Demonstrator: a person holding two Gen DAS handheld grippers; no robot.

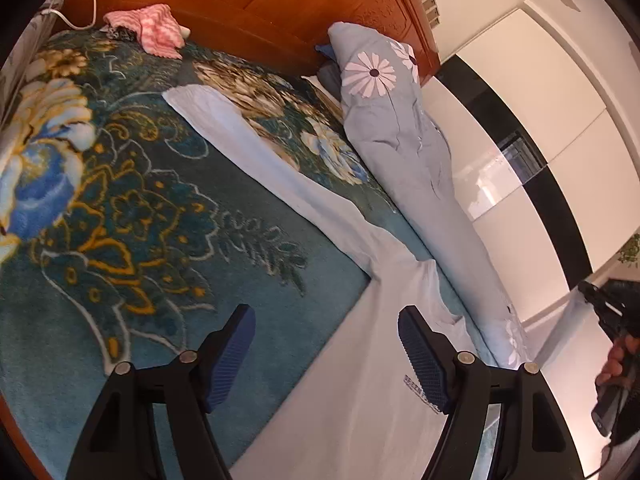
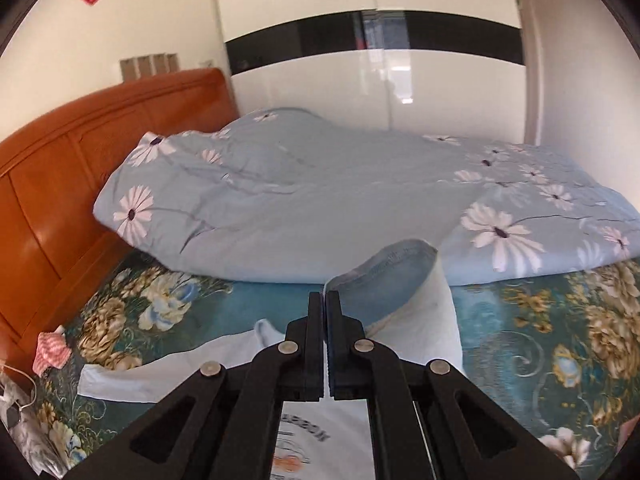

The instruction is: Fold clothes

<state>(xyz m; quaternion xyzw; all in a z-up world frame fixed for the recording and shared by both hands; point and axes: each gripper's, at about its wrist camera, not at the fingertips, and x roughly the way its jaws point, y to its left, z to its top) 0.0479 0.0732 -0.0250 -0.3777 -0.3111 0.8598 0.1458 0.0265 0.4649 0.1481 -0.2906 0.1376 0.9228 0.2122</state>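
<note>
A pale blue long-sleeved shirt (image 1: 360, 360) lies spread on a teal floral blanket (image 1: 140, 220) on the bed, one sleeve stretched toward the headboard. My left gripper (image 1: 326, 344) is open and empty, hovering just above the shirt's body near its edge. My right gripper (image 2: 325, 300) is shut on the shirt's other sleeve cuff (image 2: 404, 280) and holds it lifted off the blanket. The shirt's printed front (image 2: 304, 440) shows below the right gripper. The right gripper and the hand holding it also show in the left wrist view (image 1: 612, 320).
A grey-blue daisy-print duvet (image 2: 320, 200) is heaped along the far side of the bed. A pink striped garment (image 1: 156, 32) lies by the orange wooden headboard (image 1: 260, 0). A white wardrobe (image 2: 380, 80) stands behind the bed. A white cable (image 1: 92, 4) hangs at the headboard.
</note>
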